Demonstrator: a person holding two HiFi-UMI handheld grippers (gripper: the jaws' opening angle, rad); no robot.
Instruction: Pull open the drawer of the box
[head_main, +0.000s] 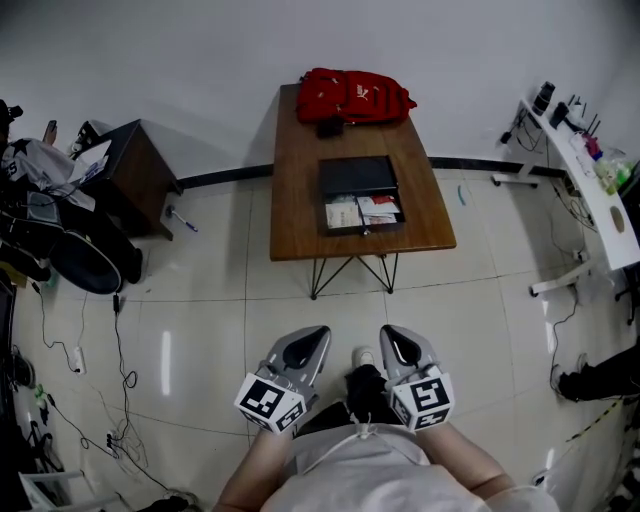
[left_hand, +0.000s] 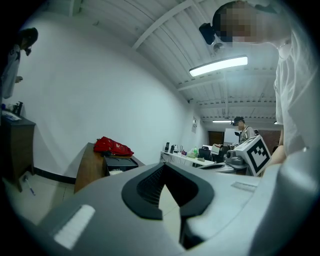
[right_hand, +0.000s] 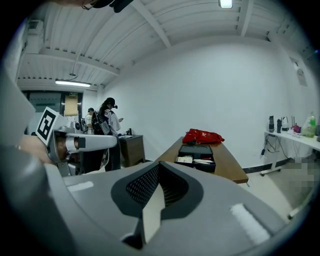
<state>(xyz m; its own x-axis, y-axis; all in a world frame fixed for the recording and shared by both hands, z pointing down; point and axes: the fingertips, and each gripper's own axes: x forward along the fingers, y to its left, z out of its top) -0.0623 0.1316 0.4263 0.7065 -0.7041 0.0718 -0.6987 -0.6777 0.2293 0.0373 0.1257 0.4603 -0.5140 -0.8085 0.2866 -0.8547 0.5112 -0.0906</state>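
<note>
A black box (head_main: 357, 176) lies on the brown wooden table (head_main: 295, 200), and its drawer (head_main: 362, 213) stands pulled out toward me with papers and small items inside. A red backpack (head_main: 352, 95) rests at the table's far end. My left gripper (head_main: 318, 333) and right gripper (head_main: 388, 332) are held close to my body, well short of the table, both shut with nothing between the jaws. The left gripper view shows the box (left_hand: 119, 162) far beyond the left gripper (left_hand: 164, 165). In the right gripper view the drawer (right_hand: 195, 161) lies far past the right gripper (right_hand: 159, 165).
A dark cabinet (head_main: 135, 175) stands to the left of the table, with bags and cables (head_main: 60, 350) on the floor near it. A white desk (head_main: 590, 190) with bottles runs along the right wall. A person (right_hand: 107, 120) stands by the left side.
</note>
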